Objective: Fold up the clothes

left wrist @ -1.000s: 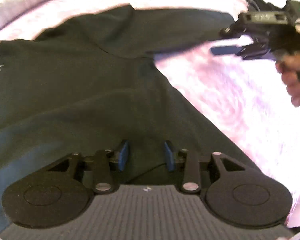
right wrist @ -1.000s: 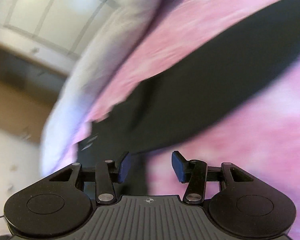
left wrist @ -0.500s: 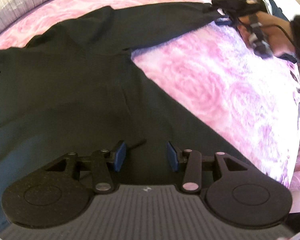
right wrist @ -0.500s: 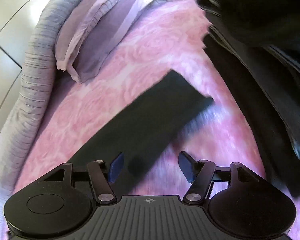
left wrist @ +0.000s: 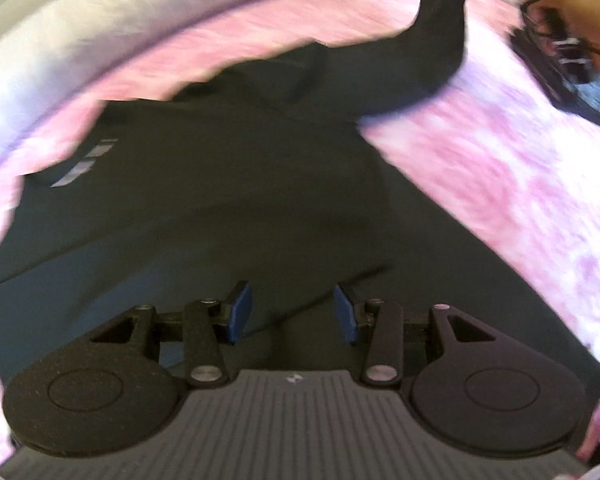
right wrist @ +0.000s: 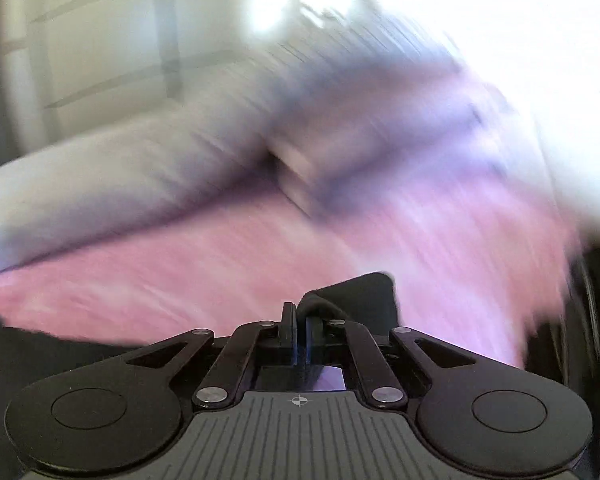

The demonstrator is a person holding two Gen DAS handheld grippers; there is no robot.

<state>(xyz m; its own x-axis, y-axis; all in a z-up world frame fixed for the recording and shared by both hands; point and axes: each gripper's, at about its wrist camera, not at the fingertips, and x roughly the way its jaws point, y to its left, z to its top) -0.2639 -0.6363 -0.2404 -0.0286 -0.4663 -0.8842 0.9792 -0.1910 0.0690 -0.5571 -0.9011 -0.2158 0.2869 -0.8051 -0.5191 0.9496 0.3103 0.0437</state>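
Right gripper (right wrist: 300,330) is pinched on the sleeve cuff (right wrist: 356,294) of the black garment (left wrist: 228,200), lifting it off the pink bedspread (left wrist: 500,184); left gripper (left wrist: 290,314) hovers with fingers spread over the garment's body, gripping nothing; risk: with the body unpinned, a fast pull may drag it askew, or the thin cuff may slip free.

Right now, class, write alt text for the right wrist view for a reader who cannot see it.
The right gripper, jaws shut, pinches the end of a dark sleeve above a pink bedspread. Behind, blurred by motion, lie pale grey bedding and a bright wall.
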